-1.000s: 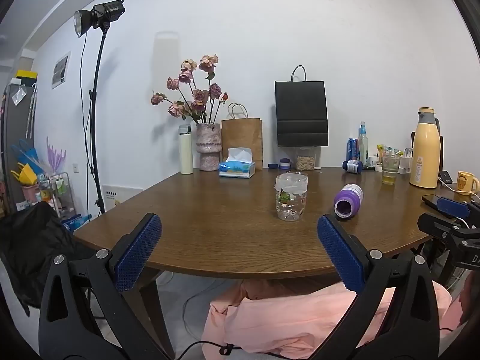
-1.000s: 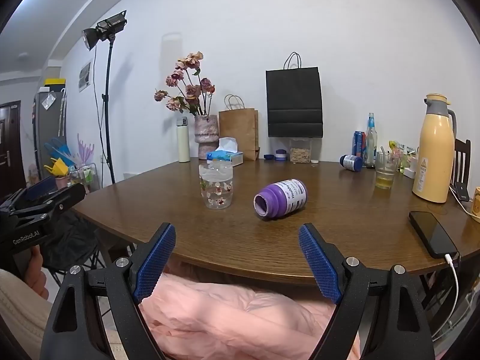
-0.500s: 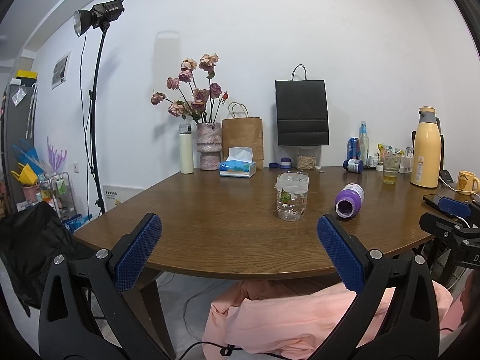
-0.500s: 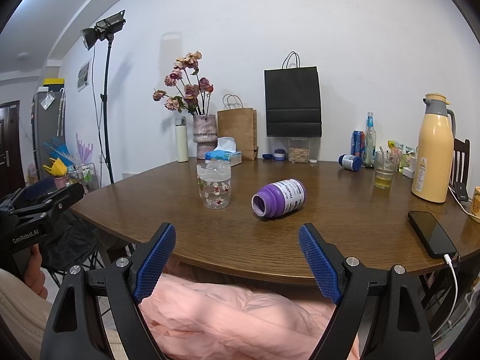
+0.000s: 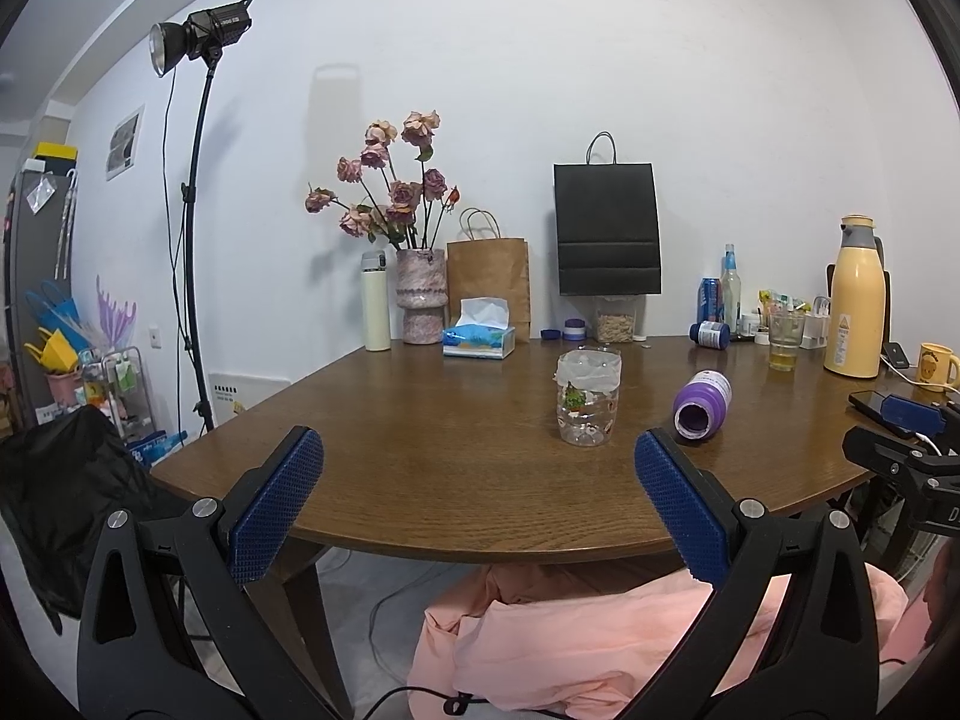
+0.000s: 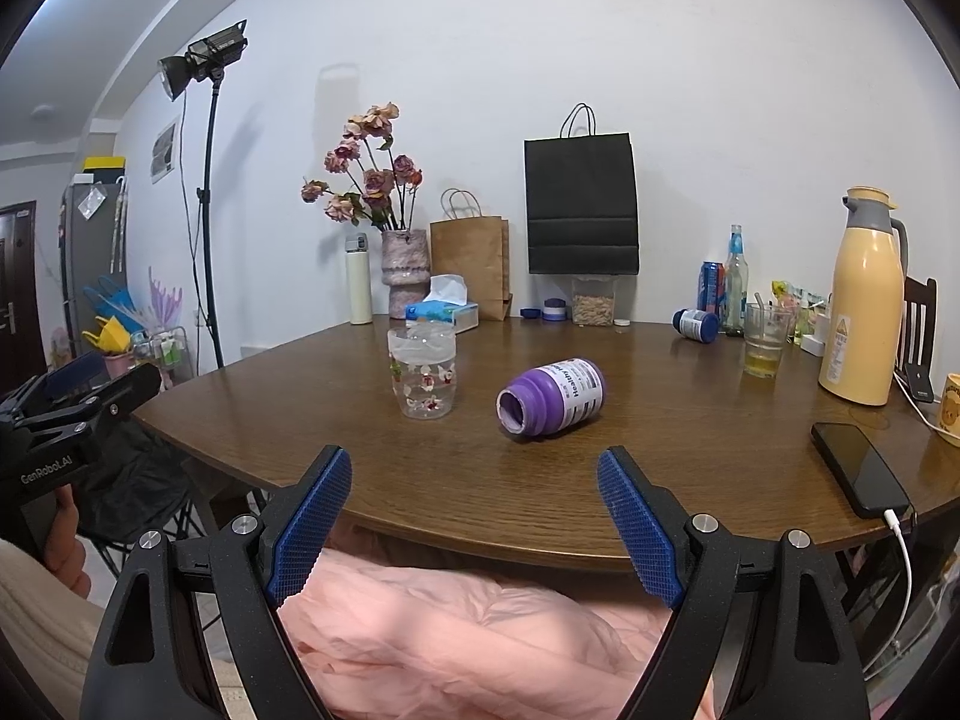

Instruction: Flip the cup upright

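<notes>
A clear plastic cup point(image 5: 587, 402) point(image 6: 422, 373) with a frosted band and flower prints stands on end in the middle of the brown table point(image 5: 420, 468) point(image 6: 690, 468). I cannot tell which end is up. A purple bottle point(image 5: 702, 405) point(image 6: 552, 399) lies on its side to the cup's right, its open mouth toward me. My left gripper point(image 5: 474, 447) is open and held short of the table's near edge, with nothing between its fingers. My right gripper point(image 6: 474, 462) is also open, off the near edge and roughly facing the bottle.
Along the back stand a flower vase point(image 5: 420, 294), a tissue box point(image 5: 479, 341), paper bags point(image 5: 606, 228), a fallen blue bottle point(image 6: 696, 324), a drinking glass point(image 6: 762, 342) and a yellow thermos point(image 6: 864, 306). A phone point(image 6: 858, 468) on a cable lies at the right edge. Pink cloth point(image 6: 456, 636) lies below.
Almost nothing. In the right wrist view the cup and the bottle have drifted slightly left. Both grippers stay open and off the table.
</notes>
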A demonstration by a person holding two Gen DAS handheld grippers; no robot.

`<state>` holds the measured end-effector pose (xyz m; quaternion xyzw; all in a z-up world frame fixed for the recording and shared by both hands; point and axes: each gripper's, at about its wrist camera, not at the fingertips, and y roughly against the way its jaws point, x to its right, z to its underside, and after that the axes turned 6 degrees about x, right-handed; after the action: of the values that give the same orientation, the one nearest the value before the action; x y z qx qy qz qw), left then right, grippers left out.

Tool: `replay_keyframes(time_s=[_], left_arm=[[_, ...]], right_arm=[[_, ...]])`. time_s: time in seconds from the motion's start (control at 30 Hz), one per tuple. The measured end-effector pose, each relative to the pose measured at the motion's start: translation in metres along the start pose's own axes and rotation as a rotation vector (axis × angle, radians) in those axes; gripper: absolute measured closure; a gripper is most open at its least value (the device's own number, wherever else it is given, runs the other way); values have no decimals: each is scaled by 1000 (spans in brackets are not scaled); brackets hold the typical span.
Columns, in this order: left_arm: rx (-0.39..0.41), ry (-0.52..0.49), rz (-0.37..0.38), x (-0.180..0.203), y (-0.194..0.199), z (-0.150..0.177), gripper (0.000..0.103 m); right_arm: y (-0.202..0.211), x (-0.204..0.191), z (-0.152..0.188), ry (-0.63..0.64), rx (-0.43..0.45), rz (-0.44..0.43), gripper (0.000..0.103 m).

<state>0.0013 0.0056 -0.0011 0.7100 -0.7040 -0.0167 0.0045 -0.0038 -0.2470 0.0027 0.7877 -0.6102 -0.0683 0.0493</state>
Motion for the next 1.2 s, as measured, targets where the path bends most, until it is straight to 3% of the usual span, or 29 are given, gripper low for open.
replay_keyframes(time_s=[1.2], left_arm=[[-4,2,-2,2,-1,0,0]], right_arm=[[-1,-2,1,10,-5,-5,15]])
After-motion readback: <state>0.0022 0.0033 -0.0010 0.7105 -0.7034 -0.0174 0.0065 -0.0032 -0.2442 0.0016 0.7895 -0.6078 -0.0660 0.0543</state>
